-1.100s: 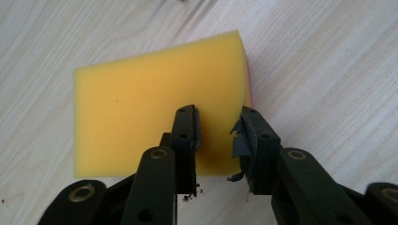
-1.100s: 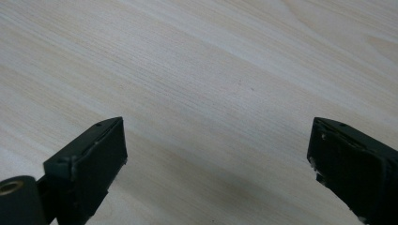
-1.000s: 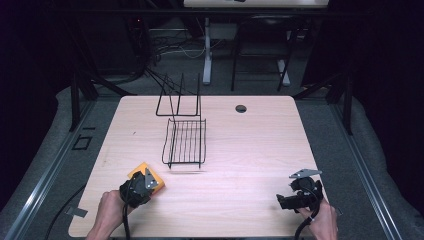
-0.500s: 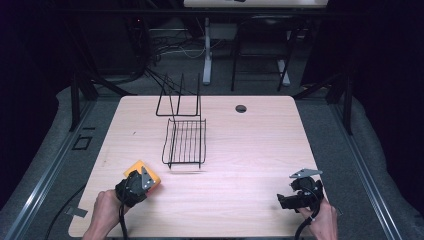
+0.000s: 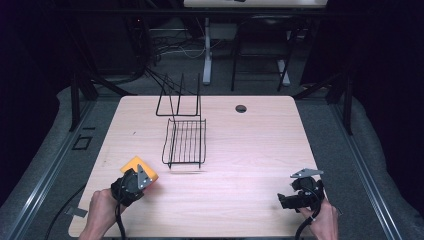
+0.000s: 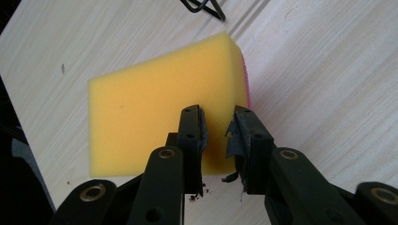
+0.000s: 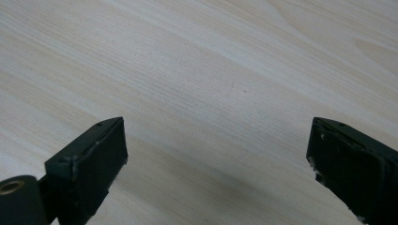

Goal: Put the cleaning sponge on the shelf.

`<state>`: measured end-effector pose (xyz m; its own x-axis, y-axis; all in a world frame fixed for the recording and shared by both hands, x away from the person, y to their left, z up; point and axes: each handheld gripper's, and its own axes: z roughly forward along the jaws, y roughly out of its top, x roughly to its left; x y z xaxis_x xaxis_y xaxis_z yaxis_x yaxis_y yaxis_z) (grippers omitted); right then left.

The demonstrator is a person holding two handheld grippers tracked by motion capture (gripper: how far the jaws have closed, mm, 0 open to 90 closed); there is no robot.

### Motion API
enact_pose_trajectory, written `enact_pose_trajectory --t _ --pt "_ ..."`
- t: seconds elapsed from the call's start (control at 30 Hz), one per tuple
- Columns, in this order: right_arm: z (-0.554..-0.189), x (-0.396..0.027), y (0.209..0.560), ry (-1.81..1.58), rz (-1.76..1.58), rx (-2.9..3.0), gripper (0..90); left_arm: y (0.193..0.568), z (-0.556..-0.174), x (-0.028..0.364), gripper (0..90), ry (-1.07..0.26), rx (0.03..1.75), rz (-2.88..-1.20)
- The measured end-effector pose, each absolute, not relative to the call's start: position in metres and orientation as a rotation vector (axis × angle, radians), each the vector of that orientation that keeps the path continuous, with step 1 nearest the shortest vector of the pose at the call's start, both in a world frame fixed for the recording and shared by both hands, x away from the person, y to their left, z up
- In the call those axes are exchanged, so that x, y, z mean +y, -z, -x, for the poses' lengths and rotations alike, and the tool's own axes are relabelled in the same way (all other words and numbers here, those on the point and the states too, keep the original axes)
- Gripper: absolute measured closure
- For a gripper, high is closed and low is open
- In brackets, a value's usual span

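A yellow sponge [image 5: 137,164] with a pink underside lies near the table's front left corner. In the left gripper view the sponge [image 6: 155,112] lies flat on the wood, and my left gripper [image 6: 217,123] has its jaws drawn close together over the sponge's near right corner, pinching it. From the high view the left gripper [image 5: 141,175] sits just behind the sponge, held by a hand. At the front right my right gripper [image 5: 283,200] rests low and points left. Its jaws [image 7: 218,140] stand wide apart over bare wood with nothing between them.
A black wire rack [image 5: 185,142] lies flat at the table's middle left, and an upright wire frame [image 5: 177,100] stands behind it. A round cable hole [image 5: 241,108] is at the back centre. The wooden table [image 5: 250,150] has dark floor around it.
My left gripper and the sponge shifted slightly to the left and back again. The right gripper has stayed where it was.
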<state>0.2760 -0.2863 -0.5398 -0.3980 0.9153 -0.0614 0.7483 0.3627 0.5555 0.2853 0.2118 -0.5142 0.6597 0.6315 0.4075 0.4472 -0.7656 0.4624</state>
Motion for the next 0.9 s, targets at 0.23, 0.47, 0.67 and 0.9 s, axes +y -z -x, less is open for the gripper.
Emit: enact_pose_trajectory --t 0.23,0.47,0.67,0.9 --pt "-0.276 -0.286 0.54 -0.641 -1.455 2.266 5.3 0.508 -0.284 0.212 74.0 -0.808 0.853 -2.541" --pt "-0.276 -0.287 0.539 -0.638 -1.458 2.266 5.4 0.502 -0.283 0.212 74.0 -0.825 0.854 -2.523" --pt "-0.276 -0.287 0.539 -0.636 -1.455 2.27 5.4 0.496 -0.281 0.211 73.8 -0.841 0.843 -2.513" --pt "-0.276 -0.287 0.539 -0.637 -1.459 2.263 5.5 0.49 -0.279 0.21 73.8 -0.868 0.835 -2.501"
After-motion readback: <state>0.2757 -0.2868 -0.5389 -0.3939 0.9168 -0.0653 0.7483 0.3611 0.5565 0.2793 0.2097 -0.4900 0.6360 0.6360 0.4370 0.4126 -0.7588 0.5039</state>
